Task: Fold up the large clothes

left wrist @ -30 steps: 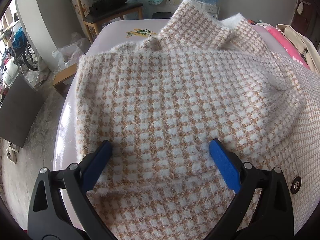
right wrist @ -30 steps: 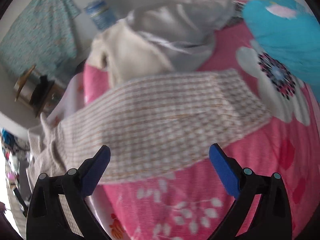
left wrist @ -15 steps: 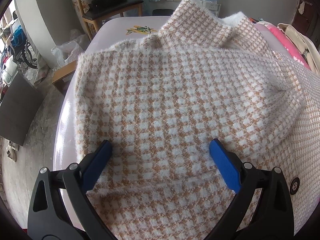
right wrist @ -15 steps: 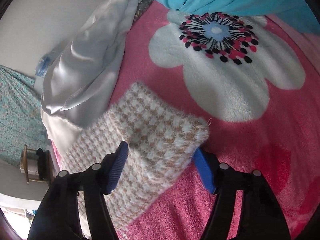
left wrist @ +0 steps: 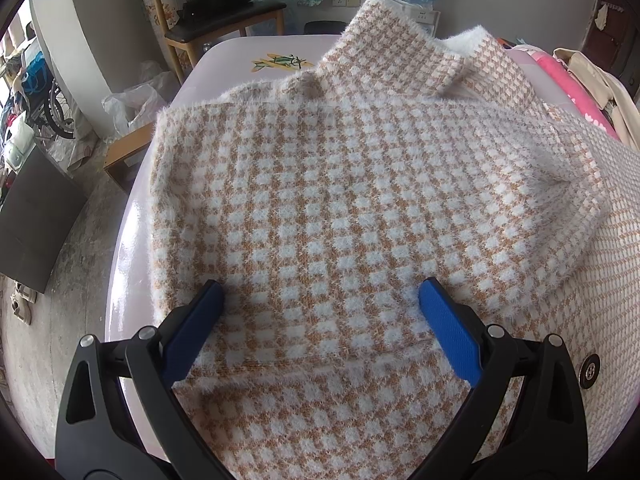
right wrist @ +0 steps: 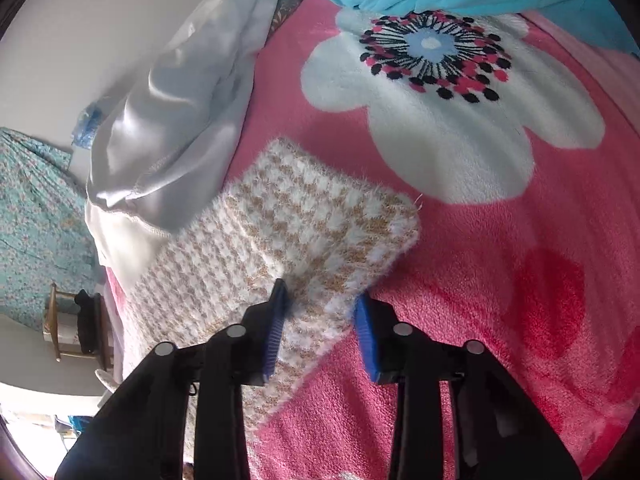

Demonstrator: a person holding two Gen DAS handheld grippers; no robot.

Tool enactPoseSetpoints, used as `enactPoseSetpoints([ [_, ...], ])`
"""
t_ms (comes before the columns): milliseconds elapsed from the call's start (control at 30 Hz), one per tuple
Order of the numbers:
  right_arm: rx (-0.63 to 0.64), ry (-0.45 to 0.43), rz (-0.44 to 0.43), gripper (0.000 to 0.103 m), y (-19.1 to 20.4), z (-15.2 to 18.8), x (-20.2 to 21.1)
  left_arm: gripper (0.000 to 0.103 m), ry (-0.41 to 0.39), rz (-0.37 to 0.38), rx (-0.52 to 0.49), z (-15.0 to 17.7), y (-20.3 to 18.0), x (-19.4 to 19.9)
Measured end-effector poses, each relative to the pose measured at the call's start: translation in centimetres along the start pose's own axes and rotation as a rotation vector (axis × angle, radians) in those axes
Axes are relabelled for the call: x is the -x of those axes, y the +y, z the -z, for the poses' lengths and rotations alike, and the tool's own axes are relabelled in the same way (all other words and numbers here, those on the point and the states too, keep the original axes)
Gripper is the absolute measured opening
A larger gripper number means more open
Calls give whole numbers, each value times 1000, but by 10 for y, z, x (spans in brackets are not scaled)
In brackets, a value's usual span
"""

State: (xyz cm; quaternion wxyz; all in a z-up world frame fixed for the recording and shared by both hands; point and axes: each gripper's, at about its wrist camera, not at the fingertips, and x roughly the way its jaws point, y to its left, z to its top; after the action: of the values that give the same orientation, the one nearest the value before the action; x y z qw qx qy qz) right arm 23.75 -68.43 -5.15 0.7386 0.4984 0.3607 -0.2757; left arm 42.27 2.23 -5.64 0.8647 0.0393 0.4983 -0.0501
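right claw closing on the sleeve cuff, left claw waiting wide over the body

the sweater (left wrist: 340,208) is a thick, fuzzy checked knit, spread over the pale table (left wrist: 240,56), with its sleeve (right wrist: 288,232) reaching out onto the pink flowered blanket (right wrist: 500,280). it looks soft, floppy and fairly bulky, likely to sag and drag rather than slide, so hems, cuffs and corners seem the best places to grip. the right claw (right wrist: 320,300) is narrowed around the long edge of the sleeve near the cuff, one pad over the knit and one at its fringe; a small gap shows, so the pinch does not look complete. the left claw (left wrist: 320,292) is spread wide, holding nothing, its blue pads (left wrist: 444,320) low over the folded body.
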Motion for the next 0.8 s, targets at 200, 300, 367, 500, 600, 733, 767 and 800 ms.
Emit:
enactPoseSetpoints([
  [200,227,-179,-11,23,61,17,59,95,-6,1,-36,6,-2,10],
  [300,355,-259,-28,22,104,32,96,95,-85,-30,-89,10,-8,29],
  [367,427,-302,-54,22,137,43,117,95,-111,-34,-115,15,-13,36],
  [500,569,-367,-135,22,204,73,149,93,-77,-30,-86,23,-9,25],
  [600,674,-381,-209,22,254,107,163,79,-85,-7,-46,26,2,23],
  [733,805,-366,-310,21,319,156,167,58,-85,19,-9,28,13,31],
  [767,832,-358,-340,21,333,169,167,51,-83,32,2,26,19,31],
  [800,858,-349,-371,21,347,183,167,42,-83,47,18,28,23,34],
])
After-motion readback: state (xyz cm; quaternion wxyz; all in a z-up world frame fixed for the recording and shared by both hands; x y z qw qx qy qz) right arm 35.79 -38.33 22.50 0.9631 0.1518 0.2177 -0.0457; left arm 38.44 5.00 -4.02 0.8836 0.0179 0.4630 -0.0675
